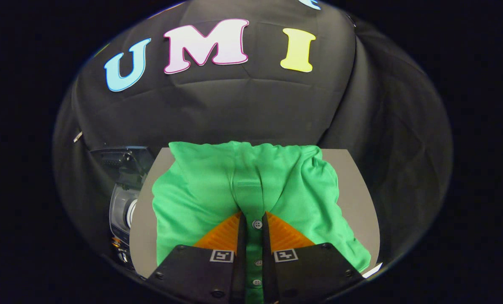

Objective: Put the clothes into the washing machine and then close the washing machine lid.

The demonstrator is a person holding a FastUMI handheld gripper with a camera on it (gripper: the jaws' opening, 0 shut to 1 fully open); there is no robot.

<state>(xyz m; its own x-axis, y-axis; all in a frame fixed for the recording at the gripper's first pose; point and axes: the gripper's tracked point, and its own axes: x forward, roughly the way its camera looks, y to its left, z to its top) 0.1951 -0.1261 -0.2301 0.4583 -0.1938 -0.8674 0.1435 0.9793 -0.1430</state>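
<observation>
A green shirt (200,190) with a buttoned placket lies spread on a grey table (357,185). My gripper (254,221) is down on the shirt with both fingers pinched on the button placket, which runs up between them and bunches just ahead of the tips. The washing machine (122,198) stands left of the table, below its level, with its lid up and the drum opening partly showing.
The black cloth wall hangs close behind the table and wraps round the right side. The table's left edge borders the machine. A strip of bare table shows right of the shirt. A white scrap (373,270) lies at the table's near right corner.
</observation>
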